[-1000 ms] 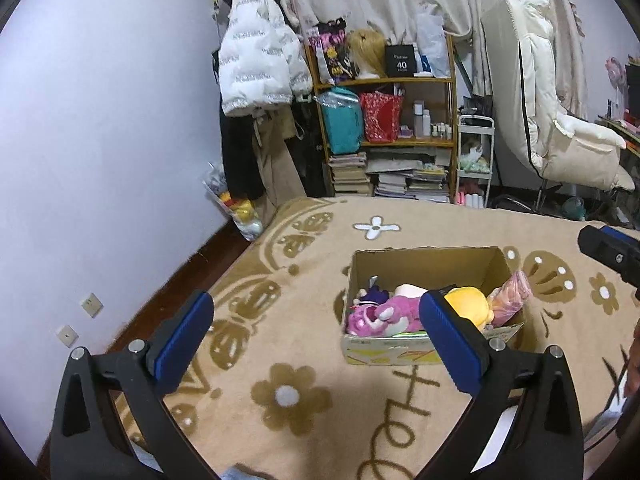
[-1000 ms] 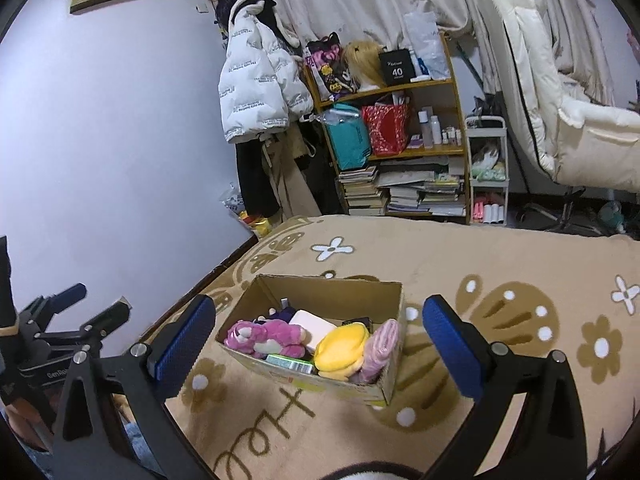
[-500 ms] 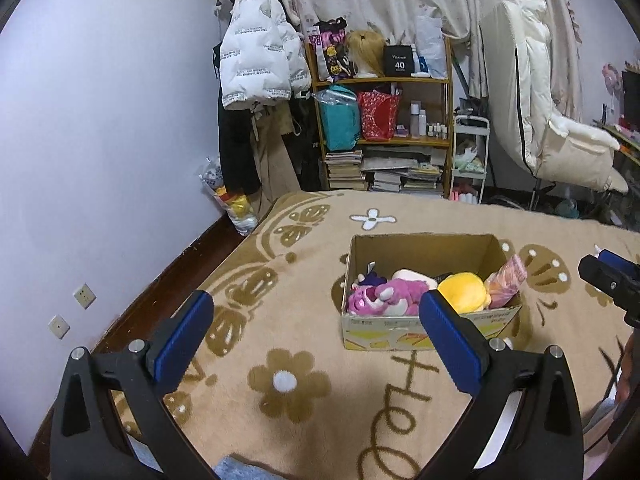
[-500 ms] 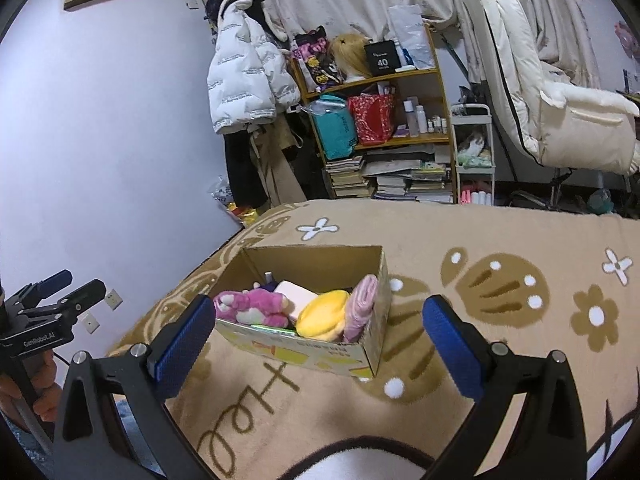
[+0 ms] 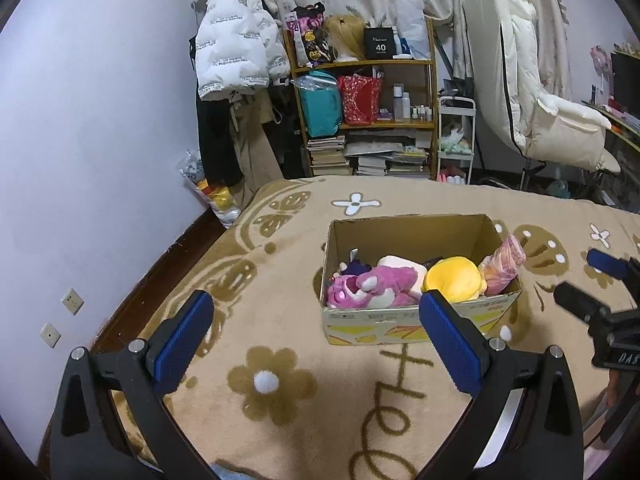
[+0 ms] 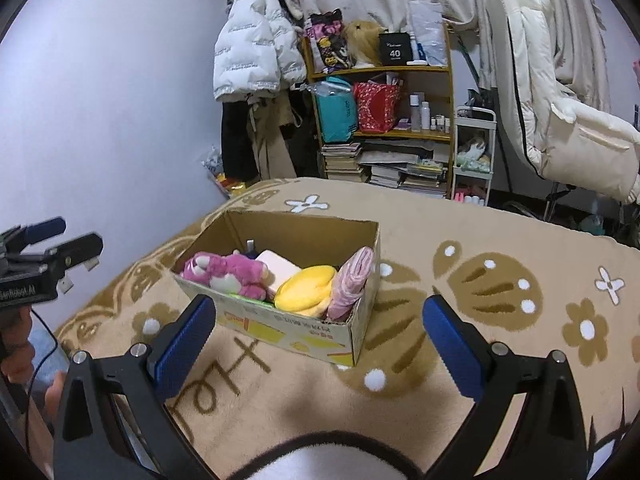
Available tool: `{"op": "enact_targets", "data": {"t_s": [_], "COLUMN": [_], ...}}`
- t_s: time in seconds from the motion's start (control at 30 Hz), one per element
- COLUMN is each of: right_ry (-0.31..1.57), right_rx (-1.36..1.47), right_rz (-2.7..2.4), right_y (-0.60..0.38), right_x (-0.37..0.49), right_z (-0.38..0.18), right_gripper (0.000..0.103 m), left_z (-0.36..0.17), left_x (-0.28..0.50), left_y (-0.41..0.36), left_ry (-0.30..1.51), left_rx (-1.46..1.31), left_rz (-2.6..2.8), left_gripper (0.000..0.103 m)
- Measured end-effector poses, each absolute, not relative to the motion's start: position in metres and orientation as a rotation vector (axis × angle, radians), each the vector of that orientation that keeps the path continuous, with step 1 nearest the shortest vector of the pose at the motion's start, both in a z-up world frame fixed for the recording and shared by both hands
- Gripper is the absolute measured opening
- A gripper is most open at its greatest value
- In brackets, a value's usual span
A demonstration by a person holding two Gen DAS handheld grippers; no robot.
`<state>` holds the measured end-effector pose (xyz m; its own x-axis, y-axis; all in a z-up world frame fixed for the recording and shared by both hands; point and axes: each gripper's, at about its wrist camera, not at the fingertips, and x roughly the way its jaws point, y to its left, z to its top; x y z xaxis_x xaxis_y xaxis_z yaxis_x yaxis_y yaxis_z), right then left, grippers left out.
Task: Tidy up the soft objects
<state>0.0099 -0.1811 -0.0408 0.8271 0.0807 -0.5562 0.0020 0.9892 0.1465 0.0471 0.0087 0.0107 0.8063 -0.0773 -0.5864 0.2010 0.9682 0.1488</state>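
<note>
Left wrist view: an open cardboard box (image 5: 420, 316) is seen on the tan flower-patterned blanket (image 5: 280, 380), packed with a pink plush bear (image 5: 372, 286) and a yellow plush (image 5: 452, 278); both grippers' jaws are spread wide, nothing held.

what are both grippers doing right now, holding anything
left gripper: open, holding nothing, fingers wide apart above the rug.
right gripper: open, holding nothing, facing the cardboard box.

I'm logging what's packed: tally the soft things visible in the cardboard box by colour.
Pink plush bear: 1
Yellow plush: 1
Cream cushion: 1
Pink striped fabric roll: 1
Dark purple item: 1
Total visible: 5; anything beneath is hidden.
</note>
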Motion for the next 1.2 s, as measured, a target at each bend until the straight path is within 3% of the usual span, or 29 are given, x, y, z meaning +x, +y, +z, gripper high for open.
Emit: {"op": "enact_targets", "data": {"t_s": [1.2], "right_ry": [0.589], "right_rx": [0.179], "right_rz": [0.035], "right_y": [-0.184], "right_x": [0.005], "right_z": [-0.043], "right_gripper": [0.103], "left_z": [-0.001], "left_x": [0.050], "left_y": [-0.002], "left_ry": [0.632], "left_rx": [0.226], "left_rz": [-0.174], "left_gripper": [0.102]}}
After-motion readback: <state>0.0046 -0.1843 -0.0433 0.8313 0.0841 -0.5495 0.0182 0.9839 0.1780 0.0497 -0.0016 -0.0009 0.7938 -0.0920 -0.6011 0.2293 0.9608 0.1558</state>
